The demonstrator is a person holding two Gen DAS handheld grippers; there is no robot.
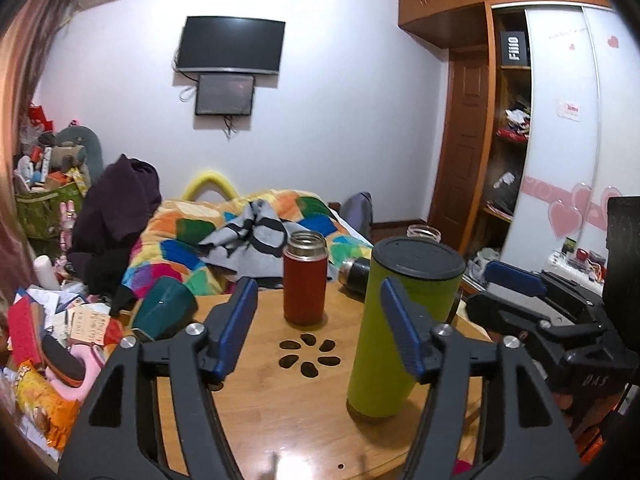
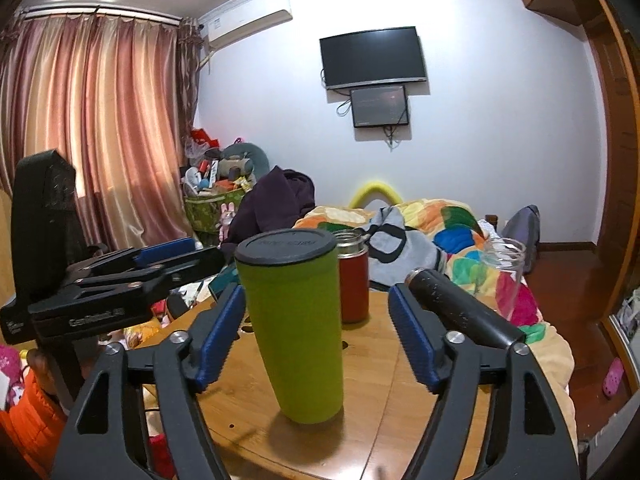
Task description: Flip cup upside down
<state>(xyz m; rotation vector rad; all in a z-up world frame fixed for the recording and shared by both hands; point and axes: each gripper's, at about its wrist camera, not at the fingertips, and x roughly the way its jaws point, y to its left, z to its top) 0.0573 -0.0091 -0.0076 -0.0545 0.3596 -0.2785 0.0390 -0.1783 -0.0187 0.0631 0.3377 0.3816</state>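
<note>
A tall lime-green cup (image 1: 400, 328) with a dark flat end on top stands on the round wooden table (image 1: 288, 408). In the right wrist view the green cup (image 2: 298, 328) stands between my right gripper's (image 2: 316, 344) open blue pads, not touched. My left gripper (image 1: 320, 332) is open and empty; the cup stands just behind its right pad (image 1: 402, 332). The right gripper also shows in the left wrist view (image 1: 516, 284); the left gripper shows in the right wrist view (image 2: 160, 256).
A red flask (image 1: 305, 280) with an open steel neck stands mid-table. A dark bottle (image 2: 460, 308) lies on its side at the right. A clear glass jar (image 2: 506, 276) stands at the far edge. A dark green cup (image 1: 164, 308) lies at the left edge. A cluttered bed lies behind.
</note>
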